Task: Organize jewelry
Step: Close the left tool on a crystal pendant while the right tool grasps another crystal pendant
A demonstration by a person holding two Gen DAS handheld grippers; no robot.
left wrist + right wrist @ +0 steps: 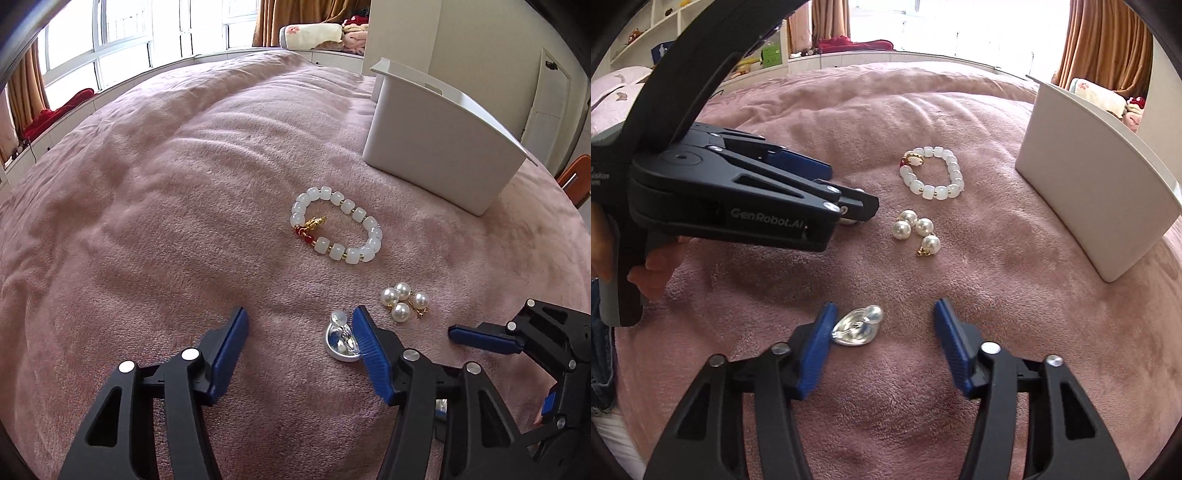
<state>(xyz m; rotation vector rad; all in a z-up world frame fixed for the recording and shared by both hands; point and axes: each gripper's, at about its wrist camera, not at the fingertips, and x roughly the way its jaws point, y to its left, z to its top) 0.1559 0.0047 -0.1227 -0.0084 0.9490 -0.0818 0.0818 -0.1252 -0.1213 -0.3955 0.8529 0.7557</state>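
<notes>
Pink blanket (166,206), bearing: white bead bracelet (336,225); pearl earrings (402,301) nearer than bracelet; white box (439,162) beyond it. Left tongs (299,325) apart beside silver earring (341,339); right tongs (884,317) apart around silver-pearl earring (858,326).

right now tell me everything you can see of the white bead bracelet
The white bead bracelet is a closed loop of chunky, milky, barrel-shaped beads with small gold spacers, plus a gold charm and red beads on one side. It lies flat on the pink blanket, in front of the white box, apart from it. Nothing else touches it.
</notes>
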